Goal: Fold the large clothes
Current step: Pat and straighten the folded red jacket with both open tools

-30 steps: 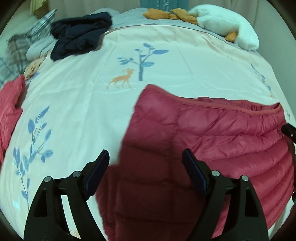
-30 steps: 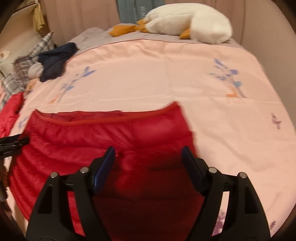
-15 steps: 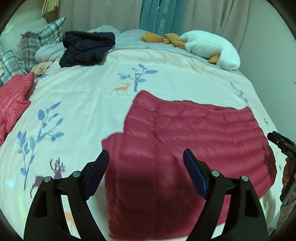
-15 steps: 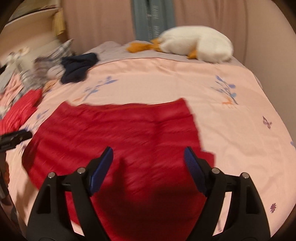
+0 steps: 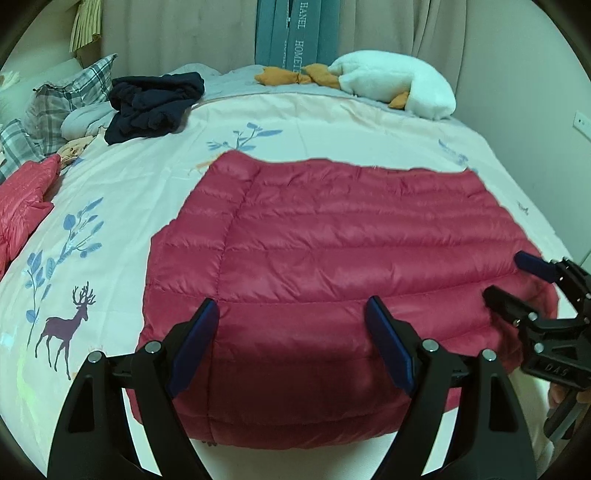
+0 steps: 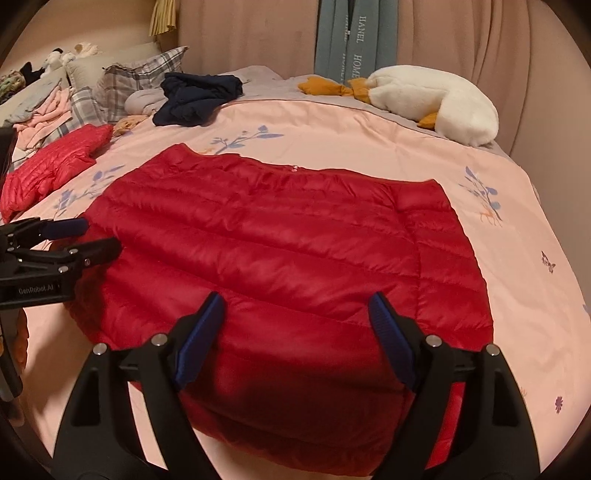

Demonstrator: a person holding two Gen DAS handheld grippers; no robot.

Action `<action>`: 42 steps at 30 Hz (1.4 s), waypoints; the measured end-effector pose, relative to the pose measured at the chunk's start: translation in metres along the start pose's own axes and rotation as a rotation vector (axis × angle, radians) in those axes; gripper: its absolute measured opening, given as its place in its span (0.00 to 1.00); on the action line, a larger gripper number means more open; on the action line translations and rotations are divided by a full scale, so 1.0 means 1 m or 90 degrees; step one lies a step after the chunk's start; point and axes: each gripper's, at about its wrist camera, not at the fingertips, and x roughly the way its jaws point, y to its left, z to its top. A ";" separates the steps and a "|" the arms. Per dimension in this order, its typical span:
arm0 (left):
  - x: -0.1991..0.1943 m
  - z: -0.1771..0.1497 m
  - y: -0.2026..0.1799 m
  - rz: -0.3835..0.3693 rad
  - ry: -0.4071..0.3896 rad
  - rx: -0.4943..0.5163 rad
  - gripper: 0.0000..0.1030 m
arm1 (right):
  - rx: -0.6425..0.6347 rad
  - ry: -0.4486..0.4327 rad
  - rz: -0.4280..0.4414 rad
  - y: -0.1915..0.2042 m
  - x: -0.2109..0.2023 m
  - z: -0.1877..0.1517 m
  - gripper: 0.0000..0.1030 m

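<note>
A red quilted puffer jacket (image 5: 332, 258) lies flat in a folded block on the pink bed cover (image 5: 110, 192). My left gripper (image 5: 291, 306) hangs open above its near left part, with nothing between the pads. The right wrist view shows the same jacket (image 6: 277, 258). My right gripper (image 6: 297, 299) hovers over its near right part, its jaws opening, with only the cloth below and nothing pinched. Each gripper shows in the other's view: the right gripper (image 5: 508, 277) at the jacket's right edge, the left gripper (image 6: 98, 234) at its left edge.
A second red puffer jacket (image 6: 55, 166) lies at the left of the bed. A navy garment (image 5: 155, 99) and plaid pillows (image 5: 66, 99) sit at the far left. A white plush goose (image 6: 436, 99) lies at the far right, with tall boxes (image 5: 295, 33) and curtains behind.
Both grippers have drawn back toward the near edge of the bed, so the whole jacket now shows. The right gripper's jaws have widened a little. The jacket lies flat.
</note>
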 end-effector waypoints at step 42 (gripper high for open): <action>0.003 -0.011 0.034 0.059 0.013 -0.015 0.85 | 0.138 0.024 -0.080 -0.102 -0.007 -0.035 0.85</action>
